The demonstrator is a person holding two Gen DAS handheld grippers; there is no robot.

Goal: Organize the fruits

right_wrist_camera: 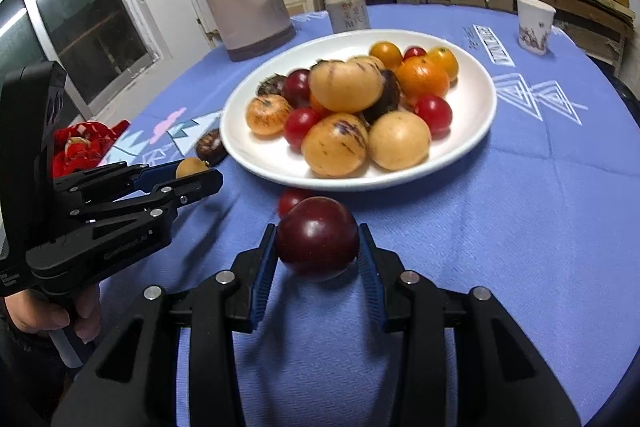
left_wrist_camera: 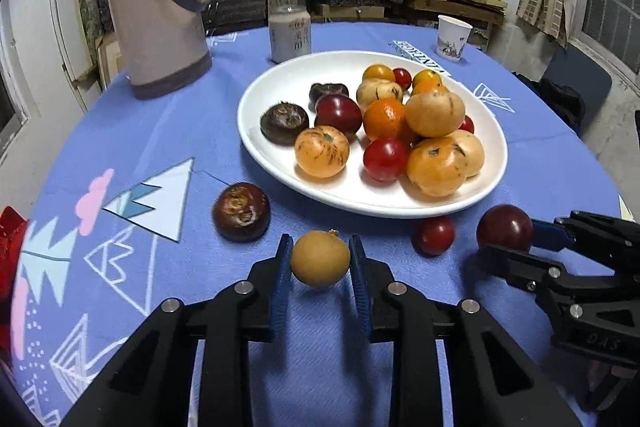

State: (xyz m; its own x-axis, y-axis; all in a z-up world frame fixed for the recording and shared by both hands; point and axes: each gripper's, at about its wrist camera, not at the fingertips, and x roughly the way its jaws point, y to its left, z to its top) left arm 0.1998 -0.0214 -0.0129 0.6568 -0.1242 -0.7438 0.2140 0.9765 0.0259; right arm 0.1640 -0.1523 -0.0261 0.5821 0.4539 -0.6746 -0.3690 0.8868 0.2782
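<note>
Most of the job looks done: the white plate (left_wrist_camera: 256, 147) ahead of both hand-held grippers already carries approx. a dozen fruits, i.e. cherry tomatoes, an orange citrus, streaked yellow fruits and dark water chestnuts.

Left hand-held gripper (left_wrist_camera: 320, 259) is clamped on a small tan round fruit (left_wrist_camera: 320, 258), prob. a longan, blue pads against both its sides, just short of the plate's near rim. Right hand-held gripper (right_wrist_camera: 318, 247) is clamped on a dark red plum (right_wrist_camera: 317, 237), also short of the rim.

Left to do, judging by the desk (left_wrist_camera: 560, 163):
- both held fruits are yet to reach the plate;
- one water chestnut (left_wrist_camera: 241, 211) lies loose just ahead-left of the left hand-held gripper;
- one cherry tomato (left_wrist_camera: 433, 235) lies loose between the two grippers, near the rim.

So approx. four pcs remain, two already in grip.
</note>
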